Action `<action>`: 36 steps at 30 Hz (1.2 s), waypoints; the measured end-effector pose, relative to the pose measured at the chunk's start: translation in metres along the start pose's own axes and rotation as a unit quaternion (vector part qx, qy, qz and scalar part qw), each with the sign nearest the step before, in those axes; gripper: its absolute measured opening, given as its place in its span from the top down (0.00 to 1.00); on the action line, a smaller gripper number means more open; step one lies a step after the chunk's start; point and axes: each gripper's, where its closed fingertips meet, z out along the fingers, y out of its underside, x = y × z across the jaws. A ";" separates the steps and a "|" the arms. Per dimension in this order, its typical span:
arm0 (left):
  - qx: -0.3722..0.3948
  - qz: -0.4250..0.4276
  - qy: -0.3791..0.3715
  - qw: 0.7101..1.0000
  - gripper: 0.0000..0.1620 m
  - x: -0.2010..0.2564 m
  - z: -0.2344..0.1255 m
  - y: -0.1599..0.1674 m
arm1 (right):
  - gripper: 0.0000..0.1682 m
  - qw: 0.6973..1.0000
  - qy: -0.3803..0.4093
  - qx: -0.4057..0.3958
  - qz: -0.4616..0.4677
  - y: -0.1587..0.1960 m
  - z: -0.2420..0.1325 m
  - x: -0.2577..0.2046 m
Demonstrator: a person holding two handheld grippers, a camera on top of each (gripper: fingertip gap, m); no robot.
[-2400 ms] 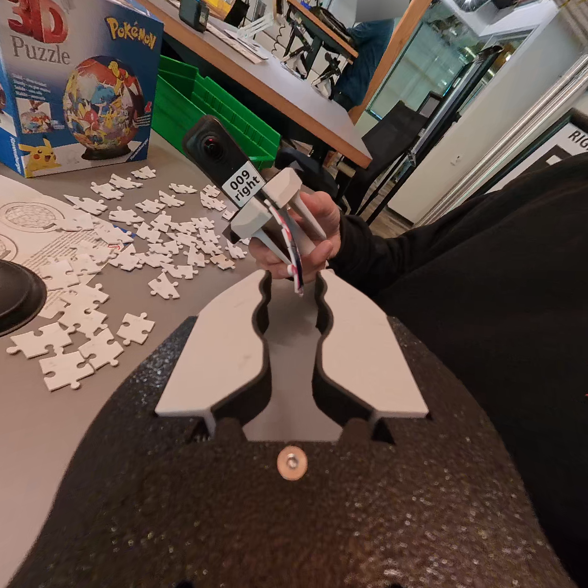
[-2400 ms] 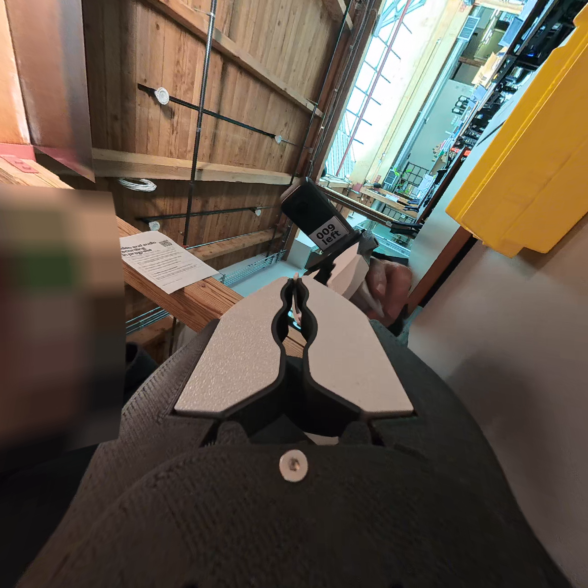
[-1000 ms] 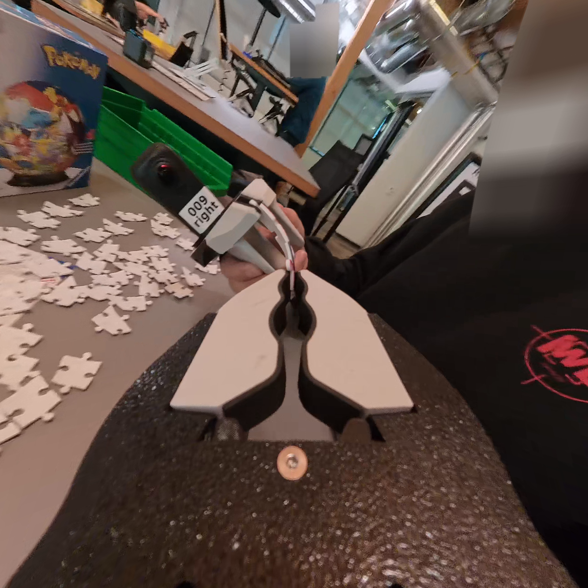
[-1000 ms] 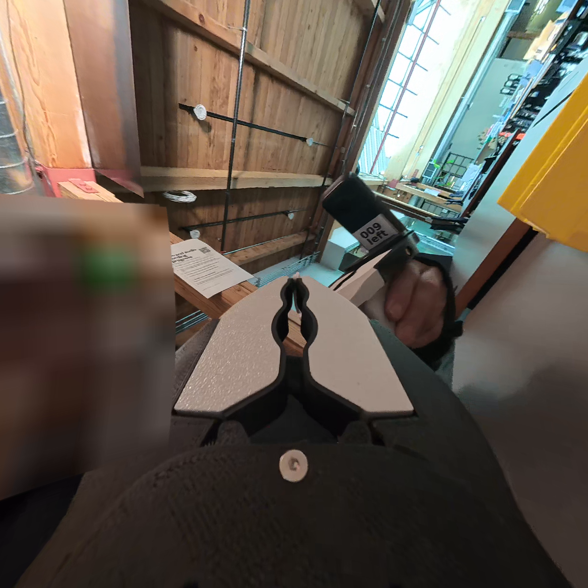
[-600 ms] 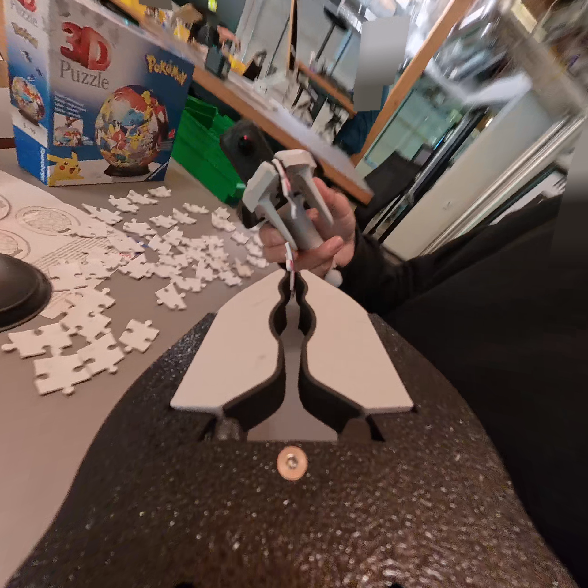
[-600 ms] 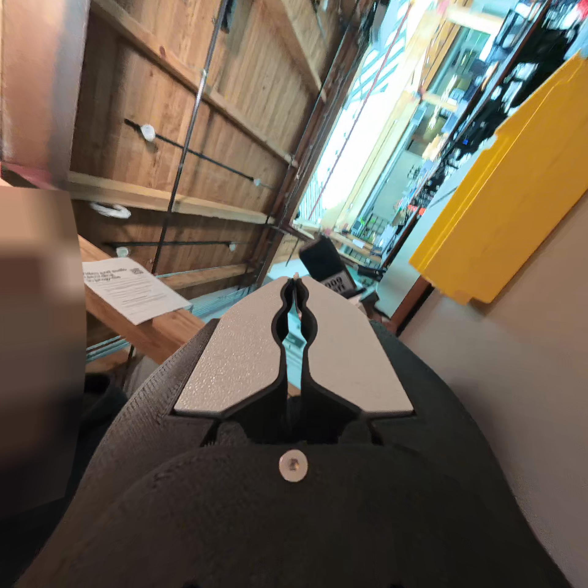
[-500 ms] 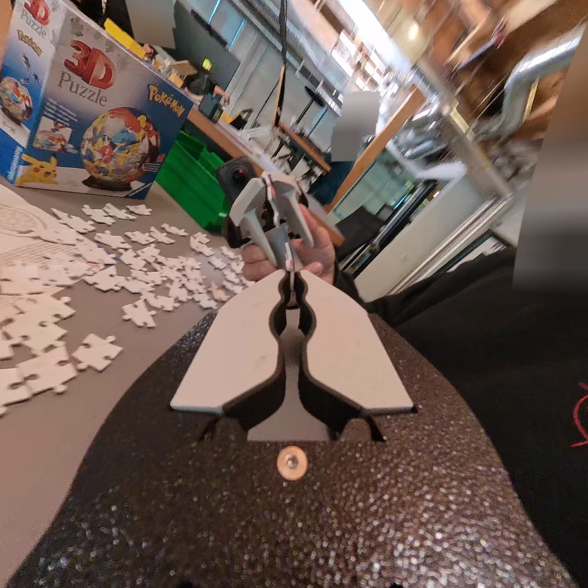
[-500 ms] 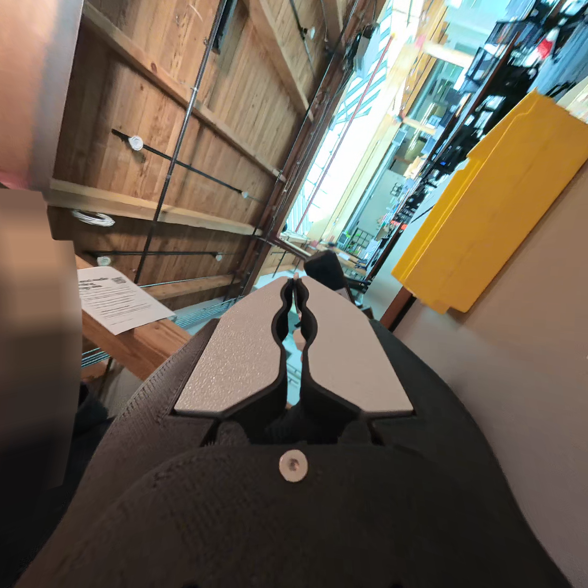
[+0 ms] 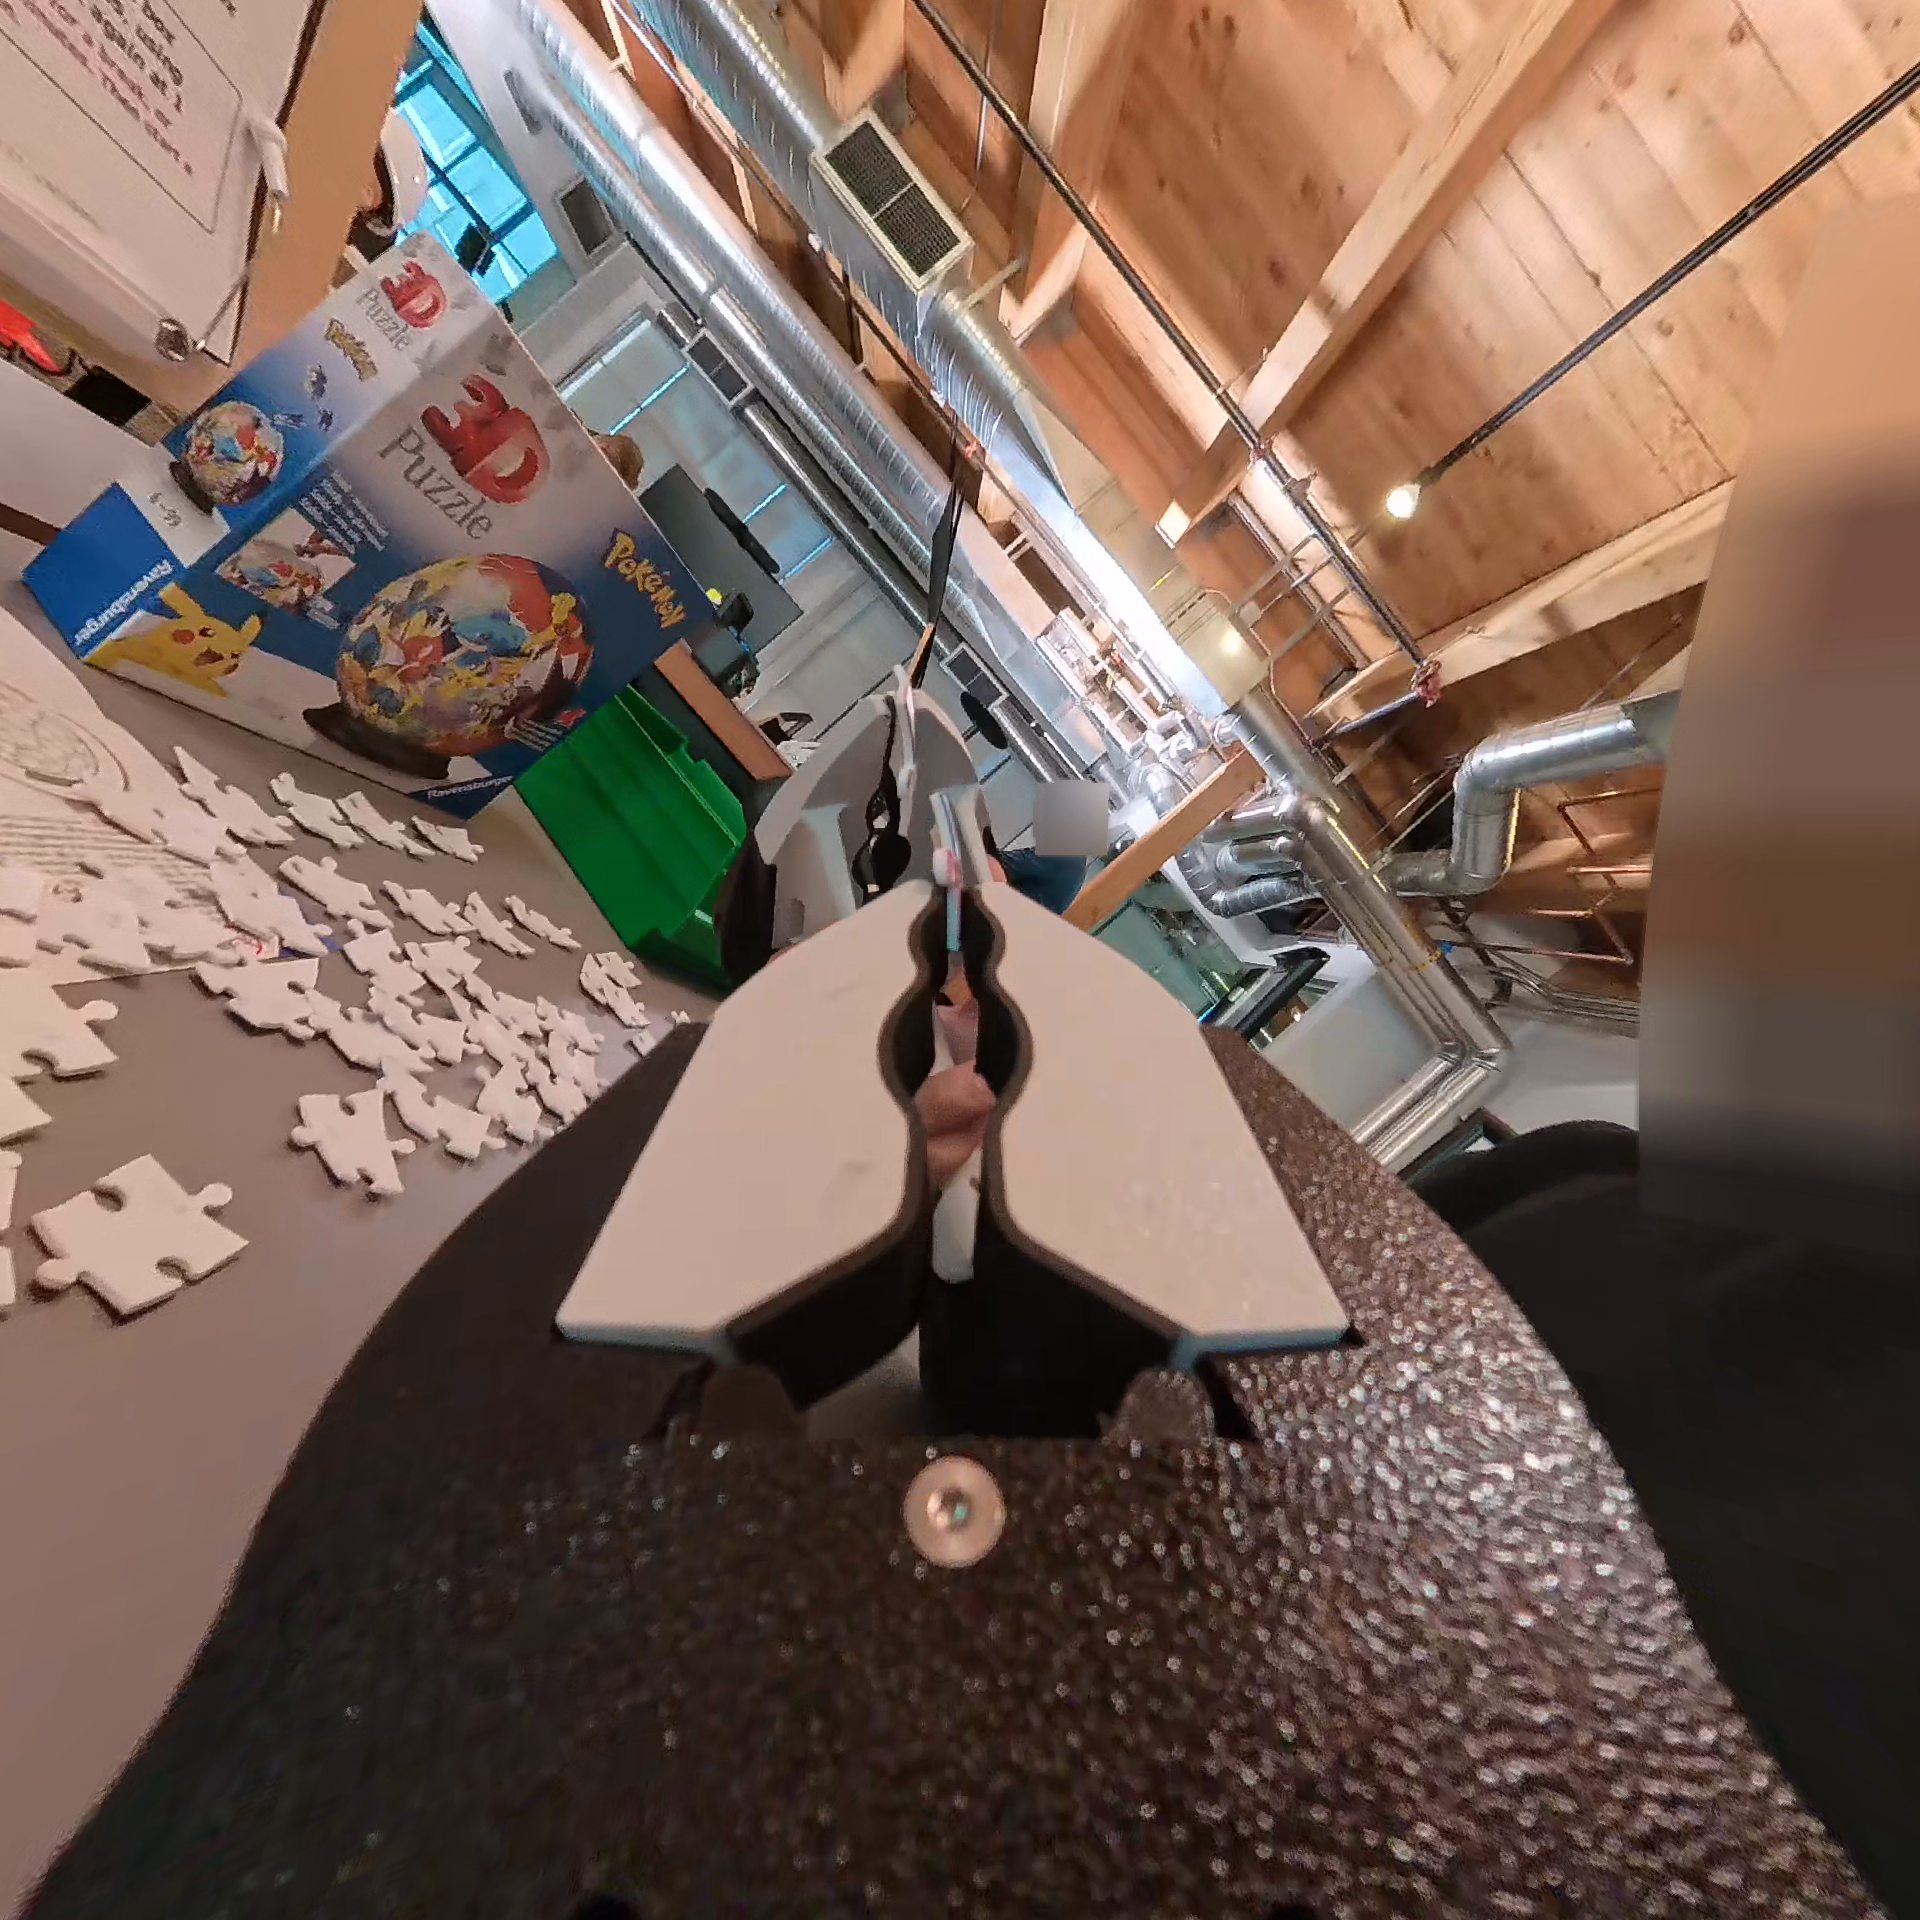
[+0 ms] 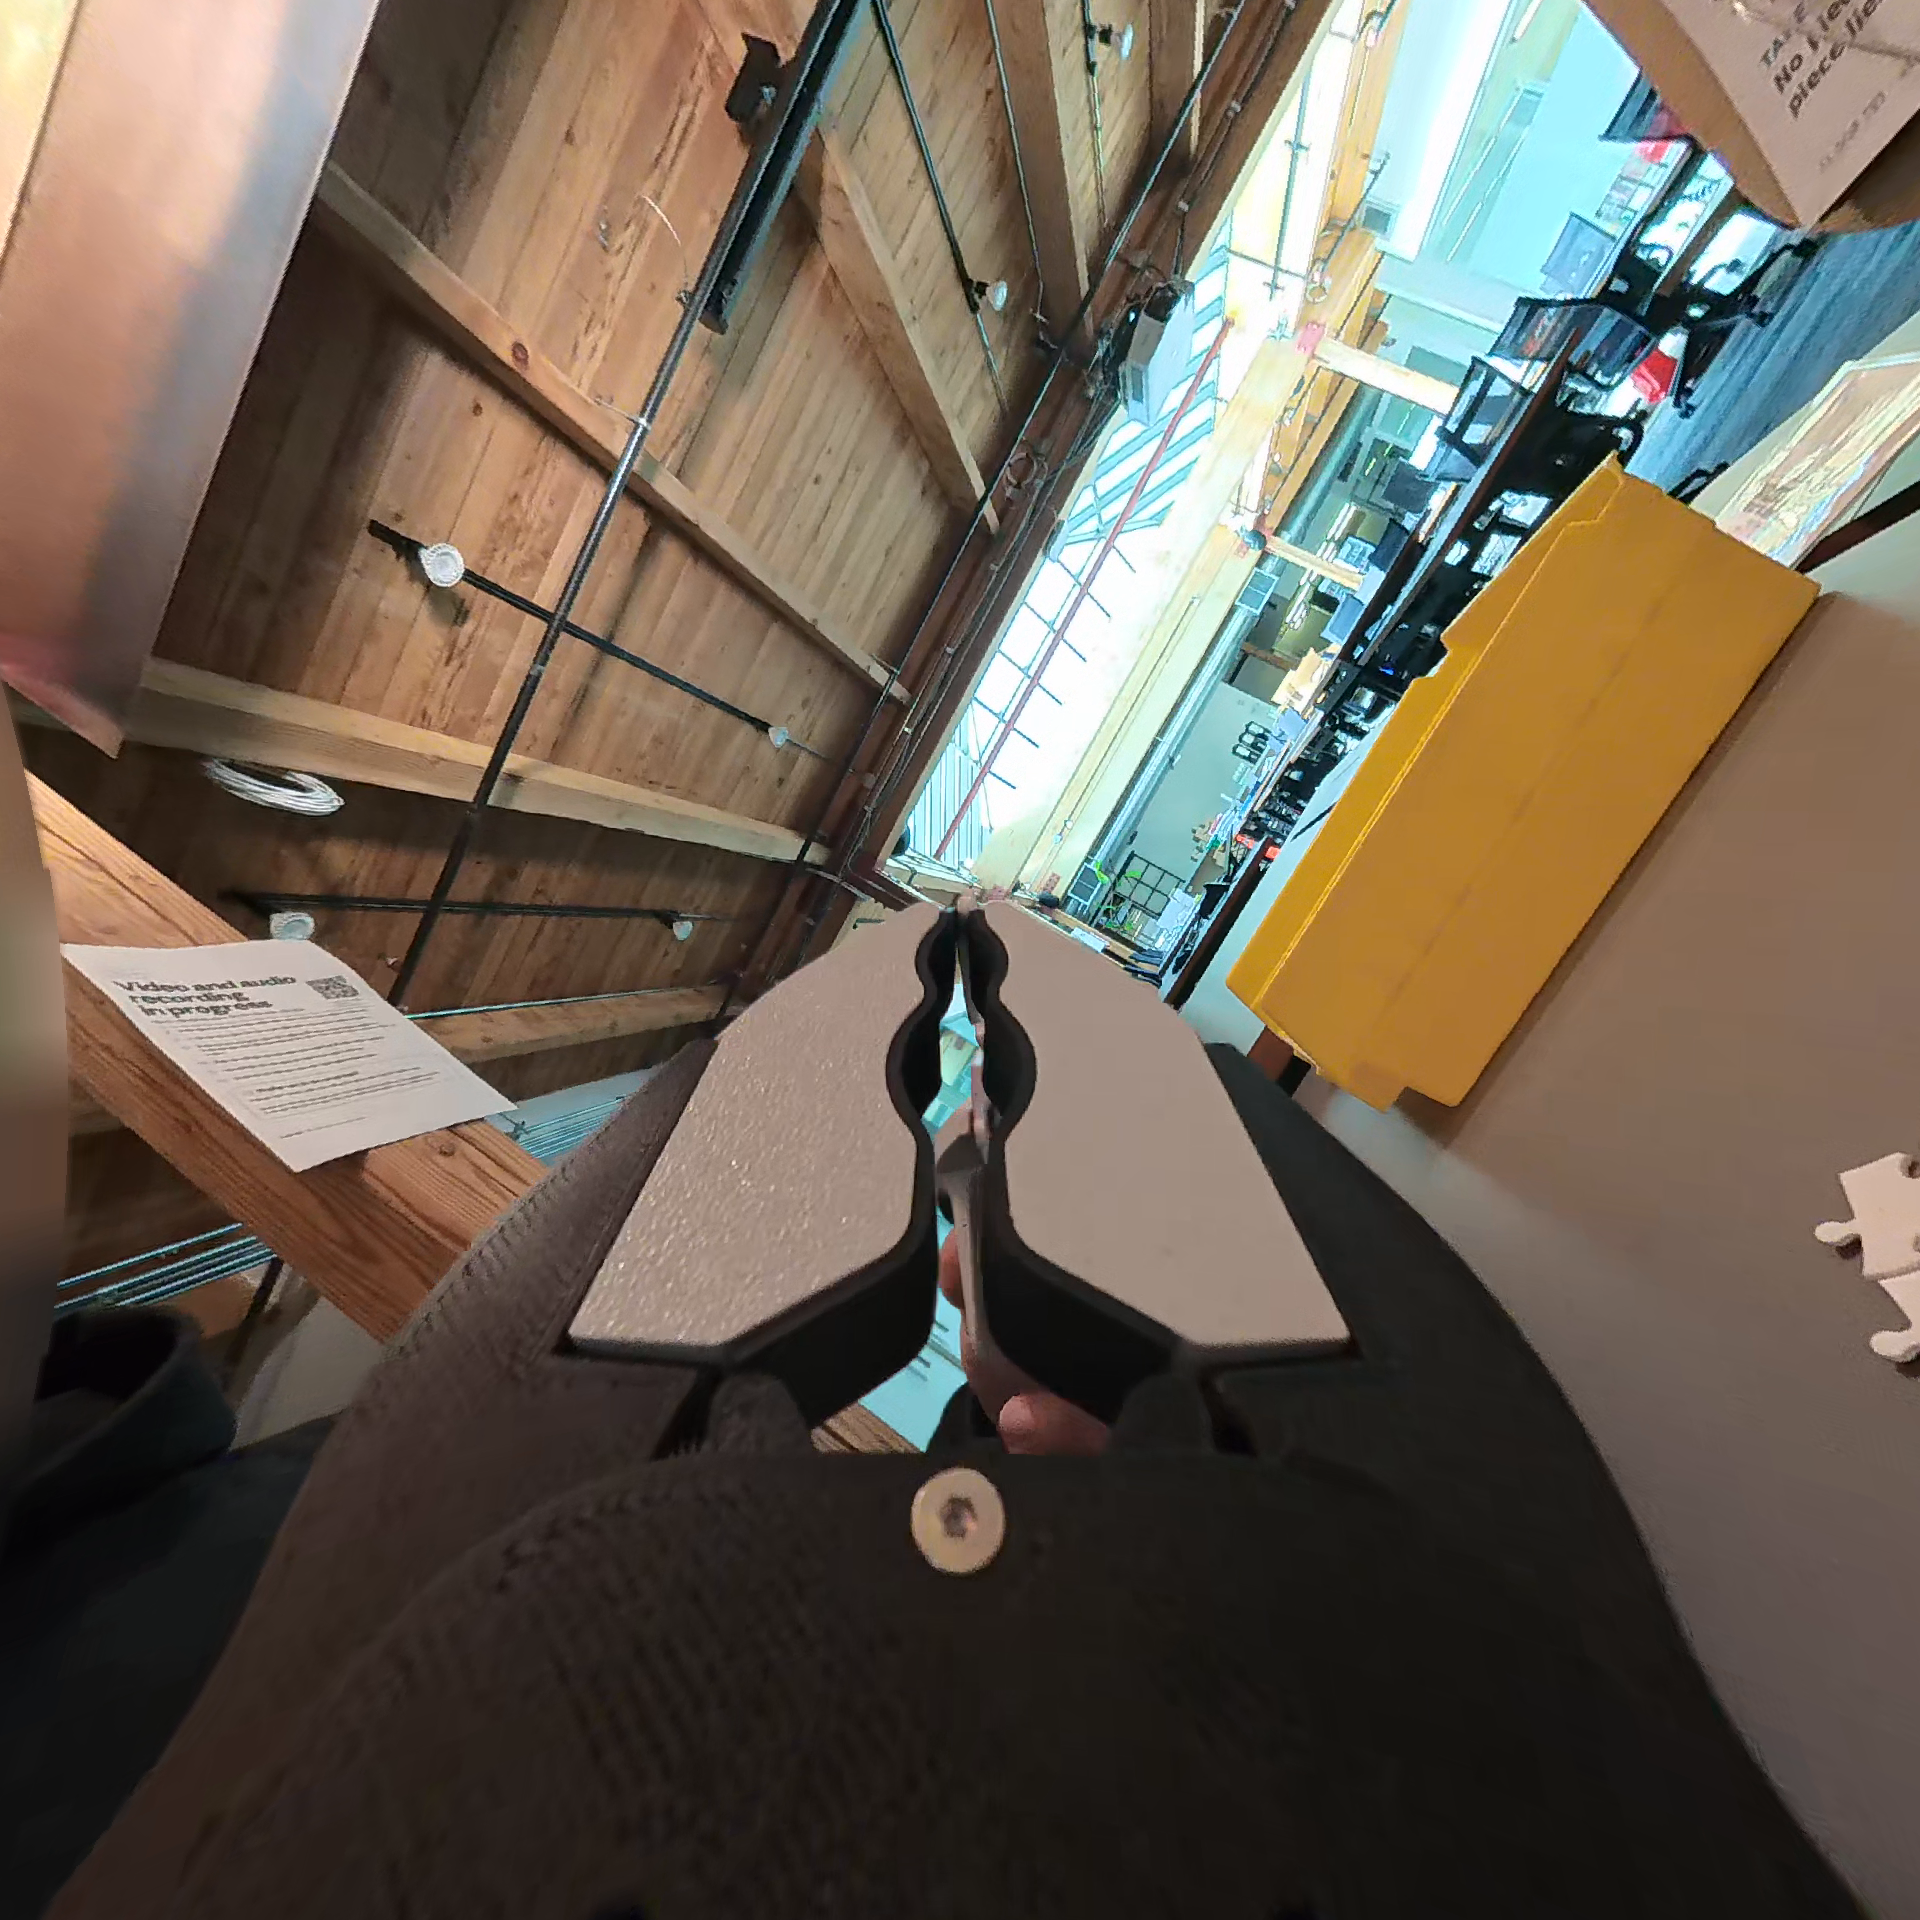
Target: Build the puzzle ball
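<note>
Both tongs (image 9: 953, 914) (image 10: 958, 912) pinch what seems one piece (image 9: 951, 899), above scattered pieces (image 9: 416, 987).

I see loose white puzzle pieces (image 9: 343, 997) scattered flat, blank side up, left of my left gripper (image 9: 952, 914), whose tips pinch one thin piece (image 9: 950, 891) edge-on.

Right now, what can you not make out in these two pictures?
- Left wrist view: puzzle piece in the left gripper shows edge-on; the fingers hide its face.
- Right wrist view: whatever the right gripper pinches is too small to tell.
- Right wrist view: loose pieces are cut off by the right edge.
</note>
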 end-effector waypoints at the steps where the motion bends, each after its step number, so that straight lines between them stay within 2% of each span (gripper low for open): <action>1: -0.001 0.002 0.001 1.000 0.99 0.001 0.001 0.001 | 0.99 1.000 0.001 0.002 -0.003 -0.001 0.000 0.000; 8: -0.009 0.027 -0.012 1.000 0.99 0.000 0.003 0.005 | 0.99 1.000 0.015 0.003 -0.025 -0.005 -0.004 0.002; 11: -0.054 0.020 -0.078 0.995 0.99 -0.020 -0.004 0.021 | 0.99 0.997 0.046 -0.009 -0.060 -0.007 -0.009 0.009; 17: -0.193 0.063 -0.235 0.951 0.99 -0.072 -0.037 0.065 | 0.99 0.995 0.057 -0.016 -0.075 -0.011 -0.014 0.009; 21: -0.261 0.078 -0.289 0.918 0.99 -0.093 -0.054 0.086 | 0.99 0.996 0.048 -0.031 -0.065 -0.004 -0.011 0.008; 26: -0.283 0.090 -0.332 0.895 0.99 -0.107 -0.065 0.090 | 0.99 0.995 0.053 -0.044 -0.073 0.001 -0.011 0.009; 30: -0.310 0.131 -0.378 0.862 0.98 -0.115 -0.076 0.085 | 0.99 0.994 0.057 -0.052 -0.078 0.003 -0.011 0.010; 34: -0.310 0.136 -0.382 0.860 0.93 -0.115 -0.081 0.081 | 0.99 0.992 0.062 -0.064 -0.086 0.007 -0.010 0.012; 36: -0.313 0.135 -0.380 0.860 0.85 -0.112 -0.083 0.079 | 0.99 0.992 0.063 -0.071 -0.088 0.008 -0.010 0.013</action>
